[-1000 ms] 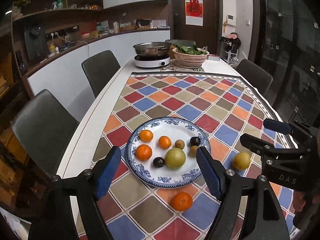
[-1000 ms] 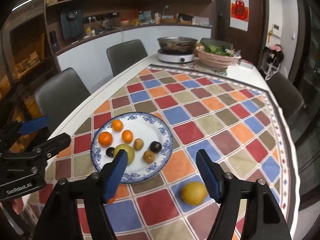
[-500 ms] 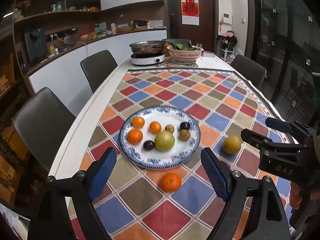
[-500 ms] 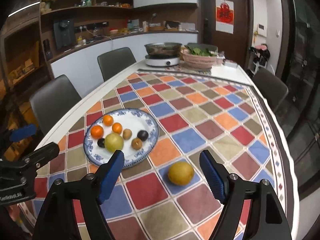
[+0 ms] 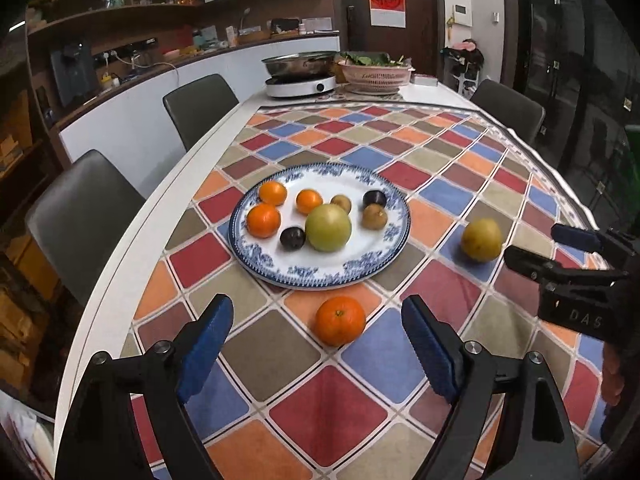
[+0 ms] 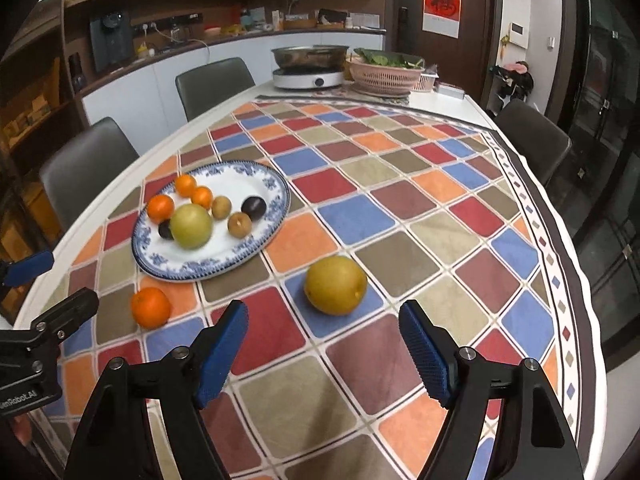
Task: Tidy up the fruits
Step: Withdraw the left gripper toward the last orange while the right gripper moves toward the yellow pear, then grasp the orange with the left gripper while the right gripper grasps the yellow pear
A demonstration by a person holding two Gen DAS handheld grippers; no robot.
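A blue-rimmed white plate (image 5: 320, 272) (image 6: 216, 260) on the checked tablecloth carries three small oranges, a big green-yellow fruit (image 5: 328, 227) (image 6: 191, 226), two brown fruits and two dark plums. A loose orange (image 5: 340, 320) (image 6: 151, 307) lies on the cloth just in front of the plate. A yellow pear-like fruit (image 5: 481, 239) (image 6: 335, 285) lies to the plate's right. My left gripper (image 5: 318, 344) hangs open just short of the loose orange, nothing between its pads. My right gripper (image 6: 322, 350) is open just short of the yellow fruit, also empty.
At the table's far end stand an induction cooker with a steel pan (image 5: 300, 68) (image 6: 310, 62) and a pink basket of greens (image 5: 374, 72) (image 6: 386, 74). Grey chairs (image 5: 80, 216) (image 6: 84, 168) line the left side; another chair (image 5: 508, 108) stands at the right.
Both grippers have sunk toward the table and drawn back, so the plate now lies beyond their tips. The orange and the yellow fruit now lie ahead of the open jaws, which spread slightly wider.
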